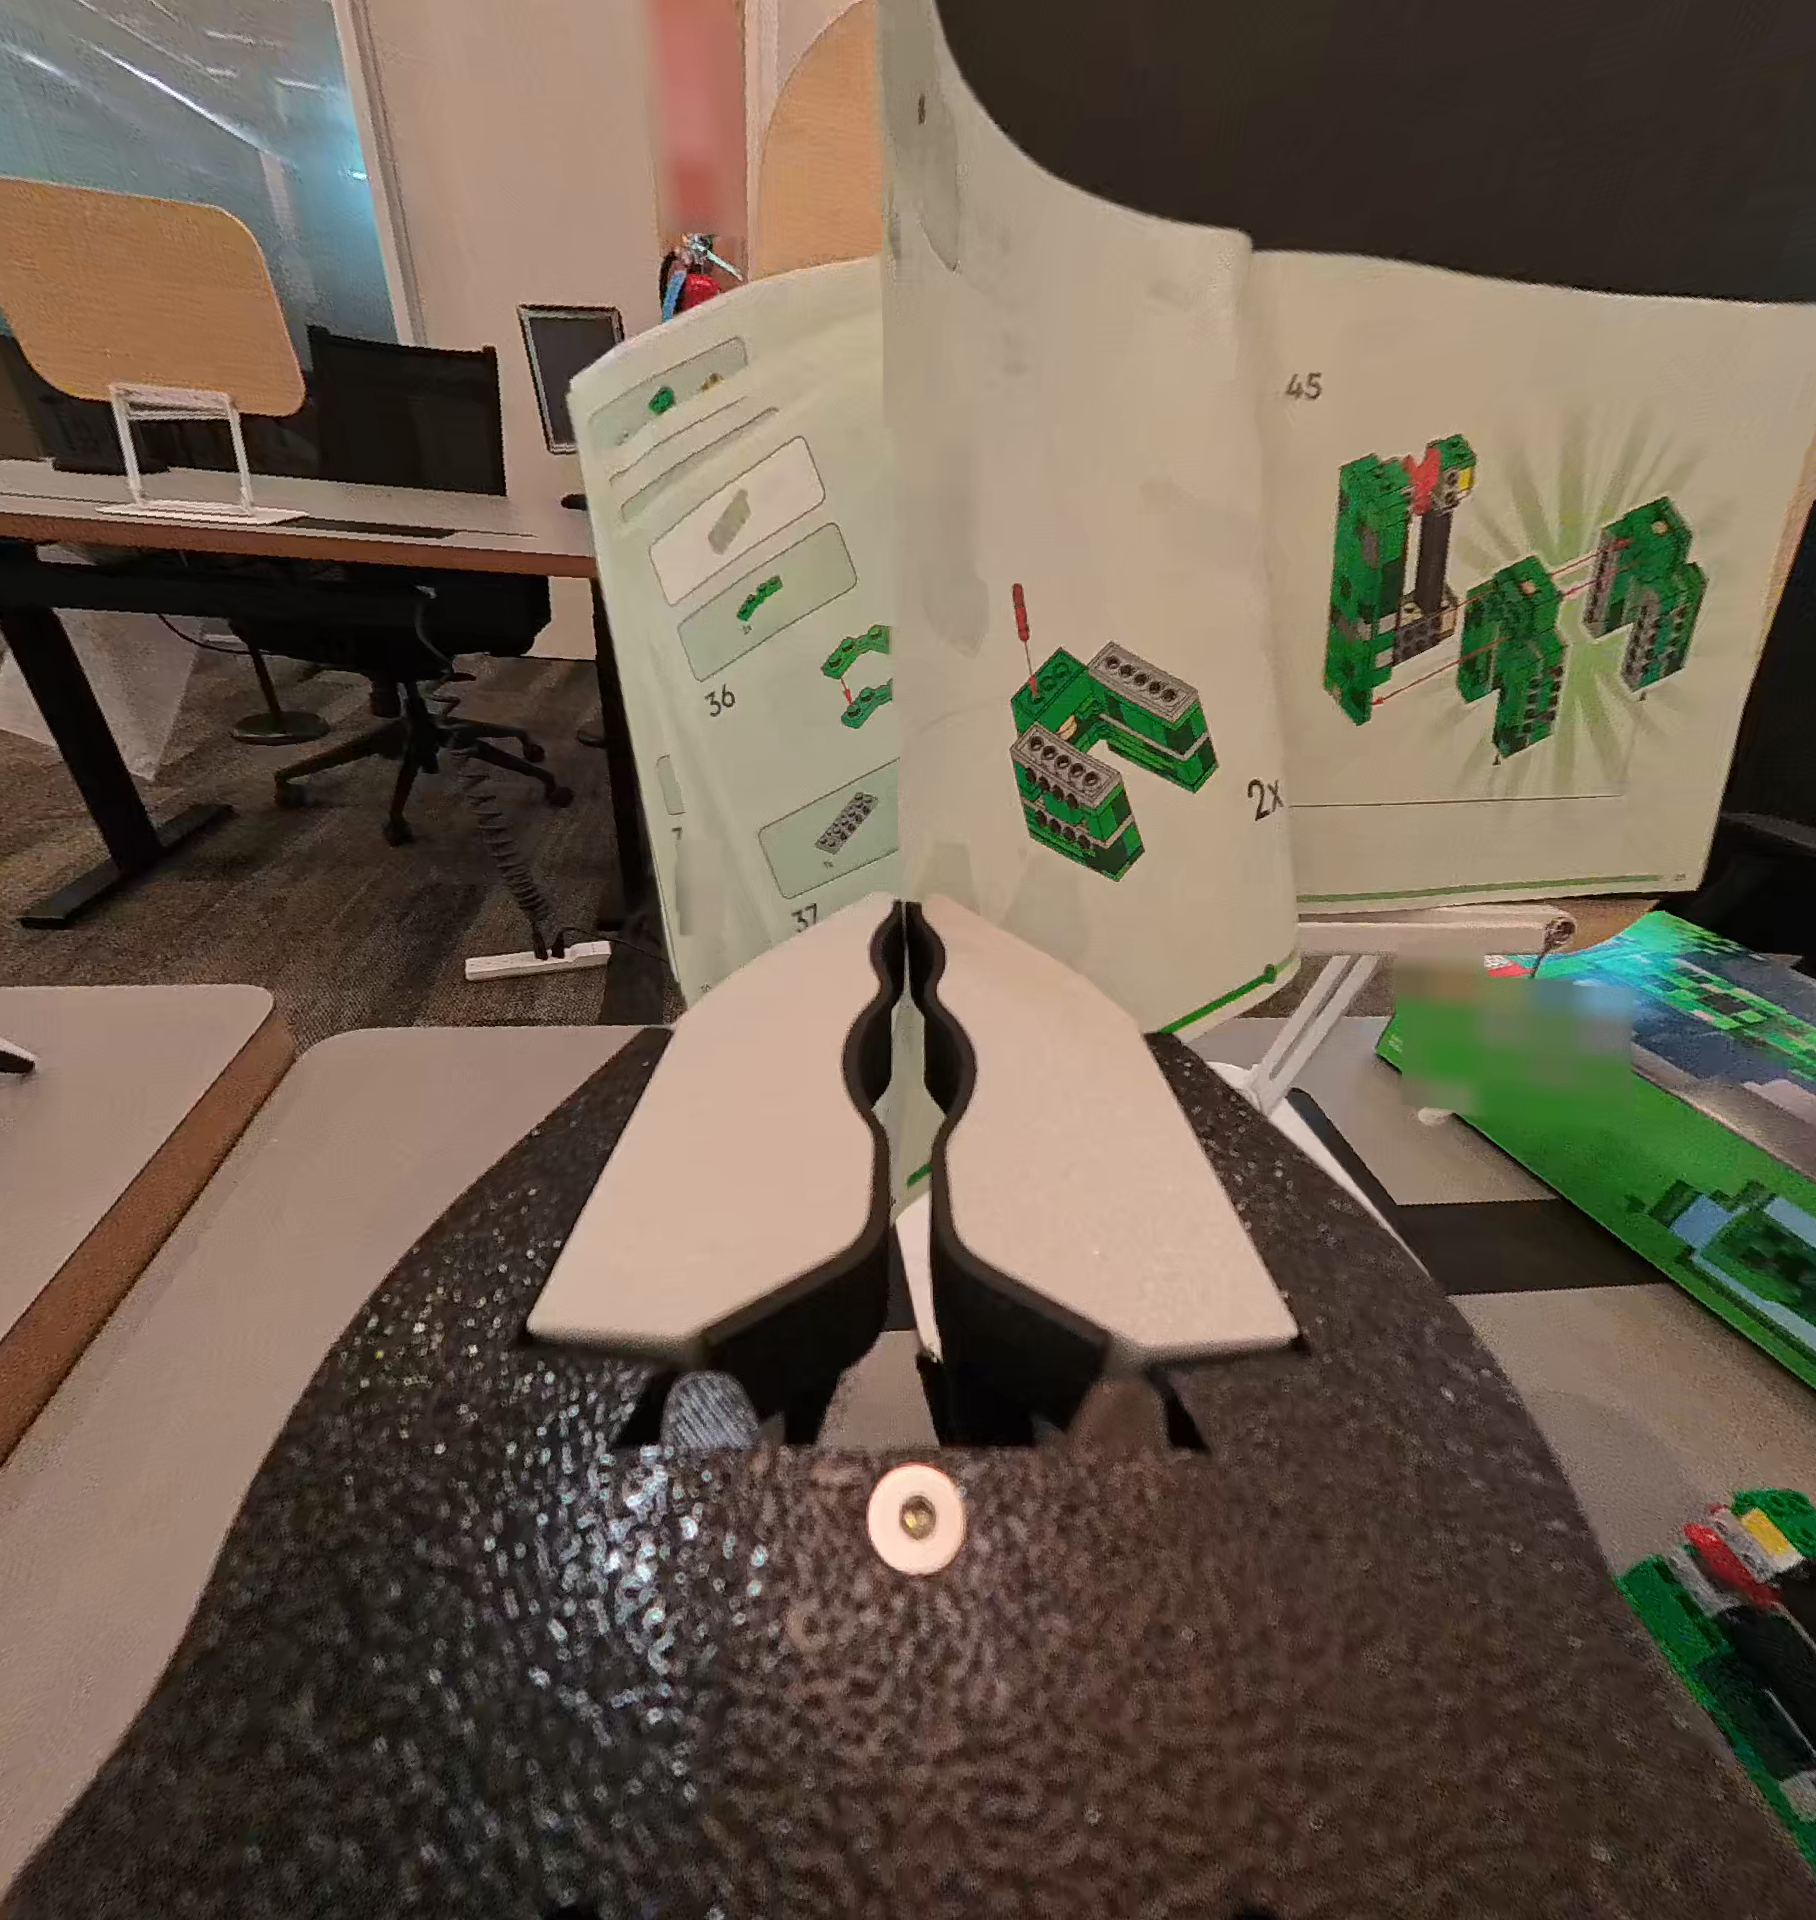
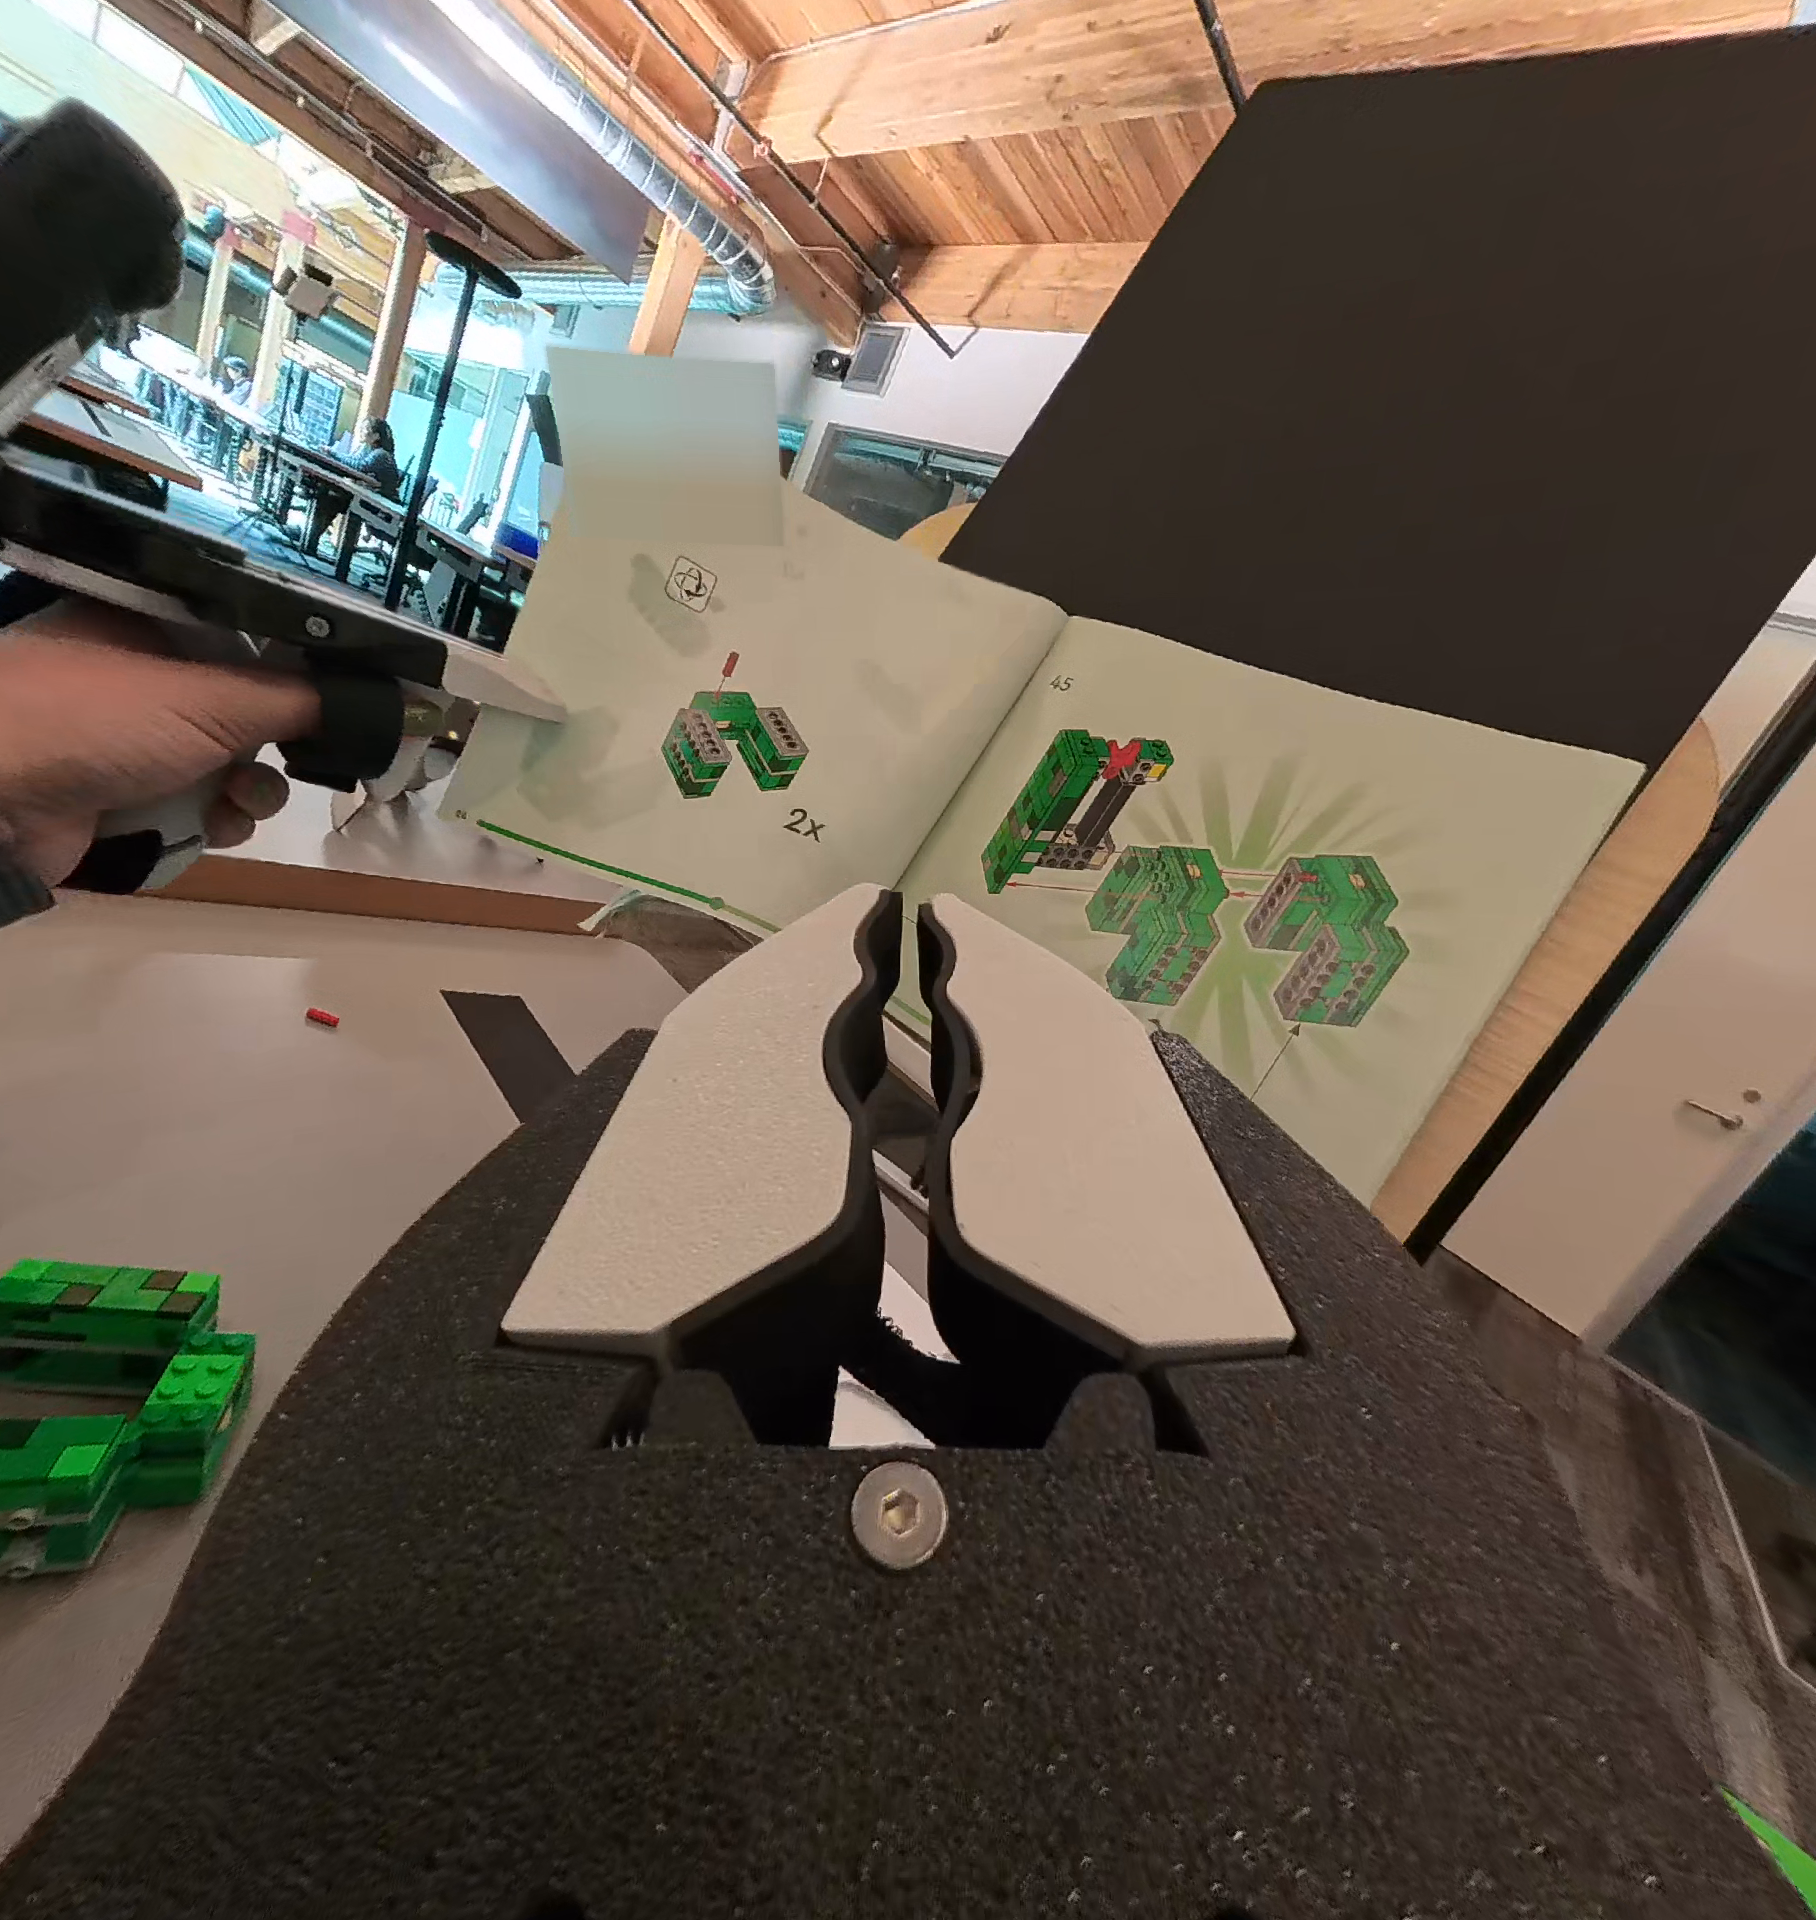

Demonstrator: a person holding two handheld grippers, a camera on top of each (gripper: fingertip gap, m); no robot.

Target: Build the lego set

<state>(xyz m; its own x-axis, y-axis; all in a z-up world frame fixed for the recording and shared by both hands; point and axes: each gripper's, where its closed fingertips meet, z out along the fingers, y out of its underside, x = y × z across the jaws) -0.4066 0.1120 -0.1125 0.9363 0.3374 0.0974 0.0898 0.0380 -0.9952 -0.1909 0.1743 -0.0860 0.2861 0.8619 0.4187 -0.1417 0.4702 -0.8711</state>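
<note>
The open instruction booklet (image 1: 1486, 623) stands on a white stand at the back of the table. My left gripper (image 1: 904, 916) is shut on the lower edge of one of its pages (image 1: 1070, 468), which stands lifted and curved. The right wrist view shows that gripper (image 2: 514, 698) at the left, held by a hand, at the page's left edge (image 2: 675, 644). My right gripper (image 2: 909, 914) is shut and empty, raised in front of the booklet. Two green S-shaped brick assemblies (image 2: 93, 1320) (image 2: 73, 1475) lie on the table at the lower left. A taller green and black build (image 1: 1756, 1621) lies at the lower right.
The green set box (image 1: 1662, 1164) lies flat to the right of the booklet stand (image 1: 1330, 940). A small red piece (image 2: 322, 1018) lies loose on the grey table (image 2: 208, 1091). A black board (image 2: 1455, 416) stands behind the booklet. Desks and chairs stand beyond. Some 25 cm of space lies between my two pairs of fingers.
</note>
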